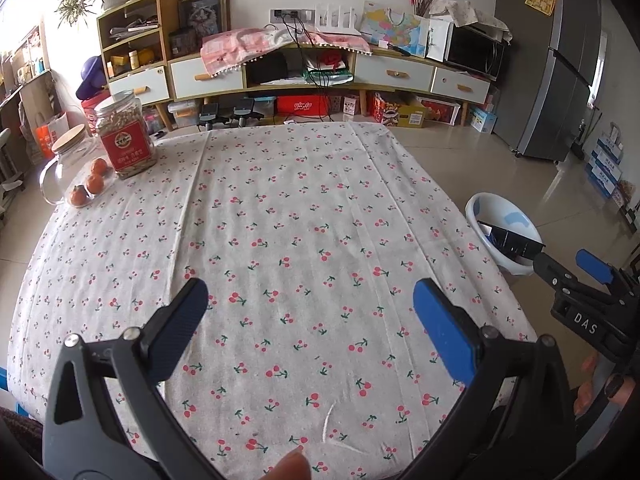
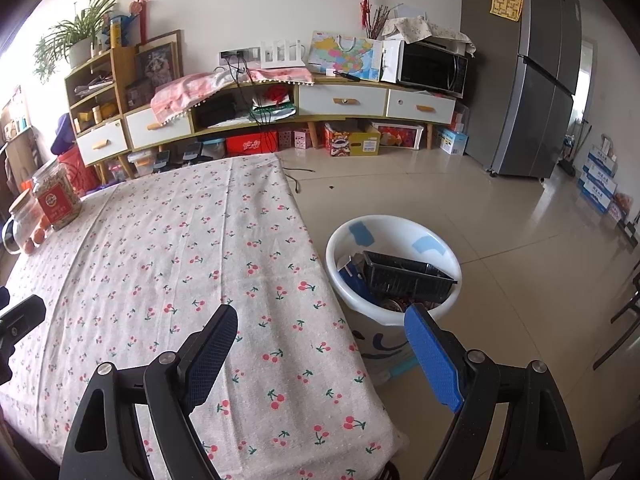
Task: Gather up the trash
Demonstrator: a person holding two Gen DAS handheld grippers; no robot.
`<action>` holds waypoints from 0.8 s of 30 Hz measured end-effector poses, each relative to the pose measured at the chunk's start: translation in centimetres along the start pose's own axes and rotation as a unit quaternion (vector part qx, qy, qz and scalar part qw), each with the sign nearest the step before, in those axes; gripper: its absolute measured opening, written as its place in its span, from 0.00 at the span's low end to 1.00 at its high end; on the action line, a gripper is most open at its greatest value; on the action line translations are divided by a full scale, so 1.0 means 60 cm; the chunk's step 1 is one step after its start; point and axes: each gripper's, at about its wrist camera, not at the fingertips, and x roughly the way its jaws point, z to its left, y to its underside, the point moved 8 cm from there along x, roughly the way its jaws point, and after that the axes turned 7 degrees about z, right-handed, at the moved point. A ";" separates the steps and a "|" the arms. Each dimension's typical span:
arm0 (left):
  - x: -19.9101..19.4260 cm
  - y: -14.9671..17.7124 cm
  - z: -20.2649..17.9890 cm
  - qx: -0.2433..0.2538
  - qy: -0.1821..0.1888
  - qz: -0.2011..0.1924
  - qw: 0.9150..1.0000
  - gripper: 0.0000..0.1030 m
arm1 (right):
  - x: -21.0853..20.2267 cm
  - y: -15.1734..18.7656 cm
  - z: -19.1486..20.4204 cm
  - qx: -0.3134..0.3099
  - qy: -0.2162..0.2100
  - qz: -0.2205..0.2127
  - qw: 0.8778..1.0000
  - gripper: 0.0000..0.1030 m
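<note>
A white bin (image 2: 420,240) stands on the floor right of the table; it also shows in the left wrist view (image 1: 486,204). Inside lie a black plastic tray (image 2: 404,276) and other trash. My left gripper (image 1: 310,300) is open and empty over the near middle of the cherry-print tablecloth (image 1: 288,208). My right gripper (image 2: 320,324) is open and empty above the table's right edge, beside the bin; it also shows in the left wrist view (image 1: 568,270) at the right.
A jar with a red label (image 1: 126,140), a glass pitcher (image 1: 68,160) and small oranges (image 1: 94,182) sit at the table's far left corner. A low cabinet (image 2: 340,100) lines the far wall. A fridge (image 2: 532,80) stands at the right.
</note>
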 end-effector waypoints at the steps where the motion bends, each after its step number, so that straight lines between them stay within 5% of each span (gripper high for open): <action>1: 0.000 0.000 0.000 -0.001 0.000 0.000 1.000 0.99 | 0.000 0.000 0.000 0.000 0.000 0.000 1.000 0.84; 24: 0.001 0.006 -0.009 -0.001 0.007 0.003 1.000 0.99 | 0.005 0.003 -0.005 0.001 0.000 0.004 1.000 0.84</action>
